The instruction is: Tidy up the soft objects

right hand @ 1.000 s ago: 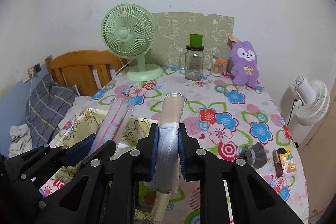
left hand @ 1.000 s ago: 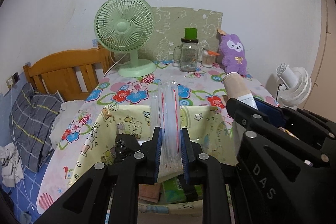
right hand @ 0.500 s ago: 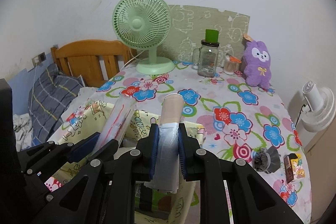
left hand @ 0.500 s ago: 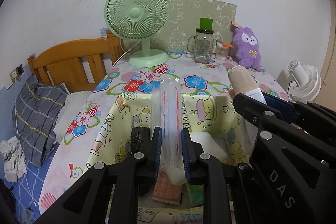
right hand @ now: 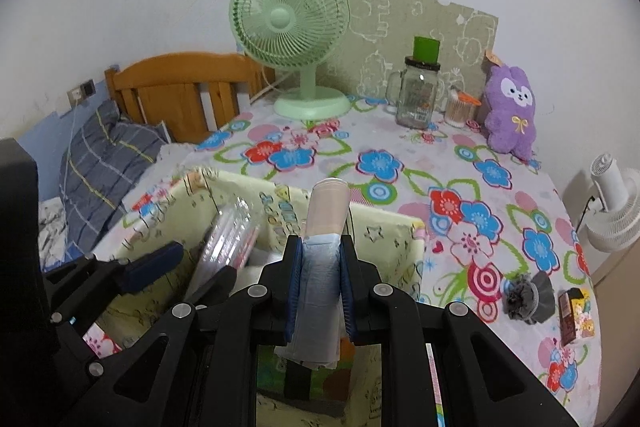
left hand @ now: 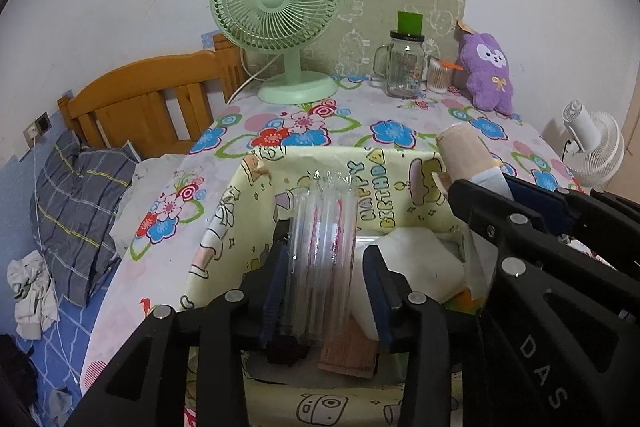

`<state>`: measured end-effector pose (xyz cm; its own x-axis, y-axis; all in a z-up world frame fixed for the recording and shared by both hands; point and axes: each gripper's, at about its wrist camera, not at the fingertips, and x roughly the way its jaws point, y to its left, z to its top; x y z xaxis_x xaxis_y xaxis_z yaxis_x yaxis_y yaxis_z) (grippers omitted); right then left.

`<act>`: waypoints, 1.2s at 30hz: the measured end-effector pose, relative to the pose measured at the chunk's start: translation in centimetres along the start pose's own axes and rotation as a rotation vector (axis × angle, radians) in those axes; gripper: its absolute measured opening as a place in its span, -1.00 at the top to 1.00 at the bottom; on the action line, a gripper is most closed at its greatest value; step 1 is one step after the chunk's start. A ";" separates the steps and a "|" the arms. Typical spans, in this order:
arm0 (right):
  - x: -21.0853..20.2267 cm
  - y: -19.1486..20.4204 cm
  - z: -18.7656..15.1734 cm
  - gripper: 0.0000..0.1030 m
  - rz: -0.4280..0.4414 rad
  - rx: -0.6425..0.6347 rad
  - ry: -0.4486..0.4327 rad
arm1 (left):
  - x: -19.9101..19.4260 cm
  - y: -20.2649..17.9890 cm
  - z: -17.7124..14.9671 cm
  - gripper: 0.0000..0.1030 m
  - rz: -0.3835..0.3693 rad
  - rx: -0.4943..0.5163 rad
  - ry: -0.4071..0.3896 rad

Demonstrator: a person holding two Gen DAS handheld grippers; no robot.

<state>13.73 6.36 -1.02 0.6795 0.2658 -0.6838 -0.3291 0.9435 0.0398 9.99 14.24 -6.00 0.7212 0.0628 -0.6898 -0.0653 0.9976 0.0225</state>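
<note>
My left gripper (left hand: pixel 324 279) is open over the yellow cartoon-print storage box (left hand: pixel 372 171). A clear plastic packet with red stripes (left hand: pixel 320 259) lies loose between its jaws, tipping into the box. My right gripper (right hand: pixel 320 279) is shut on a beige and grey-blue rolled soft bundle (right hand: pixel 326 215), held above the box's right side (right hand: pixel 400 243). The bundle also shows in the left wrist view (left hand: pixel 464 155). White soft items (left hand: pixel 416 259) and a brown piece (left hand: pixel 348 351) lie inside the box.
On the floral tablecloth (right hand: pixel 460 187) stand a green fan (right hand: pixel 292 39), a glass jar with green lid (right hand: pixel 420 91), a cotton swab pot (right hand: pixel 458 109) and a purple plush (right hand: pixel 512 111). A dark scrunchie (right hand: pixel 528 297) and small packet (right hand: pixel 574 313) lie right. A bed (left hand: pixel 84 211) is left.
Both grippers moved forward and down over the box. The left gripper's jaws opened and let go of the clear packet, which now sags into the box. The right stays shut on the bundle.
</note>
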 end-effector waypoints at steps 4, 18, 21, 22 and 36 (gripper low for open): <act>0.2 -0.1 -0.4 0.45 -0.016 0.000 0.017 | 0.0 -0.1 -0.2 -0.05 -0.016 -0.003 0.010; -1.1 -1.0 -0.6 -0.50 -0.042 0.030 -0.010 | -1.7 -1.0 -0.2 -0.43 -0.023 0.005 -0.014; -1.8 -1.1 -0.5 -0.57 -0.055 0.019 -0.035 | -2.3 -1.3 -0.1 -0.58 -0.006 0.018 -0.035; -2.1 -1.1 -0.5 -0.59 -0.055 0.019 -0.042 | -2.6 -1.4 -0.1 -0.63 -0.006 0.019 -0.042; -5.5 -2.7 -0.7 -0.78 -0.056 0.038 -0.112 | -5.4 -3.4 0.2 -0.89 -0.014 0.055 -0.087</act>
<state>10.39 2.23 2.14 0.7657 0.2310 -0.6003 -0.2648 0.9637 0.0331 6.50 10.52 -2.22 0.7791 0.0490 -0.6250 -0.0191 0.9983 0.0544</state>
